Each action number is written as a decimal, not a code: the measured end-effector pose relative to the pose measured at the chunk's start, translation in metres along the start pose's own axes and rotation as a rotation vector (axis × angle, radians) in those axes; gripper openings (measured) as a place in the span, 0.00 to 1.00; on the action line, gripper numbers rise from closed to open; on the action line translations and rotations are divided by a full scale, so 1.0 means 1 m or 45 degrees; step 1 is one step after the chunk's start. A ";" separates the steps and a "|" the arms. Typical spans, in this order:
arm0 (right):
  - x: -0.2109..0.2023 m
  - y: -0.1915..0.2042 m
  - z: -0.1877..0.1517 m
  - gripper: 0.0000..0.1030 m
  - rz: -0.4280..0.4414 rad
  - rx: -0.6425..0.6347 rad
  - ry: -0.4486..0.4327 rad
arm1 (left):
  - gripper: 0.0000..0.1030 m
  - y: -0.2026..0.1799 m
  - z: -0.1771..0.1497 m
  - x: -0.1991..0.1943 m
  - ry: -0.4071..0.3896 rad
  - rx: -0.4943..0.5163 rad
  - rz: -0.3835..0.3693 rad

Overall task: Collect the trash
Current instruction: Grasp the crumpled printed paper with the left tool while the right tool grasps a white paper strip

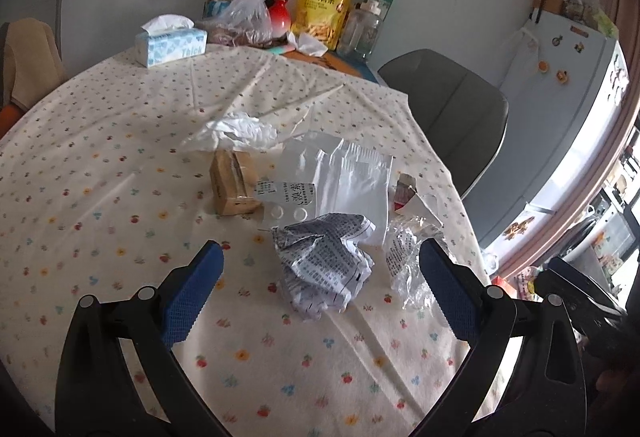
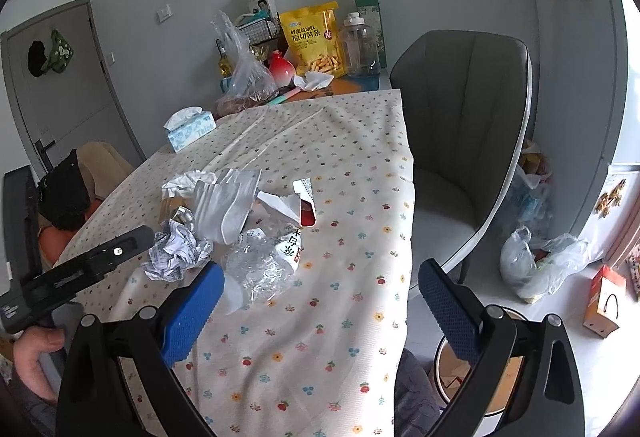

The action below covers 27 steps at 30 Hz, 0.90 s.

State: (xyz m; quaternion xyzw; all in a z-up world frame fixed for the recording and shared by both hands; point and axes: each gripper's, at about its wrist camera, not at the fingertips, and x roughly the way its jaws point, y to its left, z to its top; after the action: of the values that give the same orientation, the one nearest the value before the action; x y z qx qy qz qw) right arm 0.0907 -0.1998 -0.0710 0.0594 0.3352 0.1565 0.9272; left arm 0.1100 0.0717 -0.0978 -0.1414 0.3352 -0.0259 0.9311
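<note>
Two tongs, both spread wide, nothing gripped. Left tongs (image 1: 320, 277) hover over crumpled printed paper (image 1: 324, 261) mid-surface (image 1: 100, 165); brown carton (image 1: 232, 181) behind, white pouch (image 1: 344, 173) and clear wrapper (image 1: 408, 257) to its right. Right tongs (image 2: 320, 293): only this view shows the floor bin (image 2: 480, 377) holding cardboard scraps, and filled plastic bags (image 2: 536, 265).

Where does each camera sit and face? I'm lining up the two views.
Left wrist: on the left tool, facing the crumpled printed paper; the right tool shows at right.
Right wrist: on the right tool, over the table edge, facing the grey chair; a hand shows.
Shared: the paper, tissue box.
</note>
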 end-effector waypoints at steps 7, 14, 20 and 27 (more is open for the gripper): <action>0.007 -0.013 0.001 0.93 -0.019 0.043 0.016 | 0.63 0.001 0.002 0.031 0.101 -0.044 0.004; 0.022 -0.013 0.008 0.93 0.019 0.060 0.037 | 0.37 0.007 0.001 0.015 0.059 -0.059 0.033; 0.042 0.004 0.018 0.91 0.073 -0.006 0.047 | 0.37 0.022 0.007 -0.008 0.009 -0.084 0.066; 0.074 0.020 0.036 0.77 0.107 -0.102 0.111 | 0.37 0.040 0.011 -0.020 -0.026 -0.120 0.122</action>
State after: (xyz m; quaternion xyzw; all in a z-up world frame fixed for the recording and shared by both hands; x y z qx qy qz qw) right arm 0.1622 -0.1566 -0.0832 0.0293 0.3658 0.2111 0.9060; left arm 0.0994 0.1156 -0.0885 -0.1693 0.3329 0.0362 0.9269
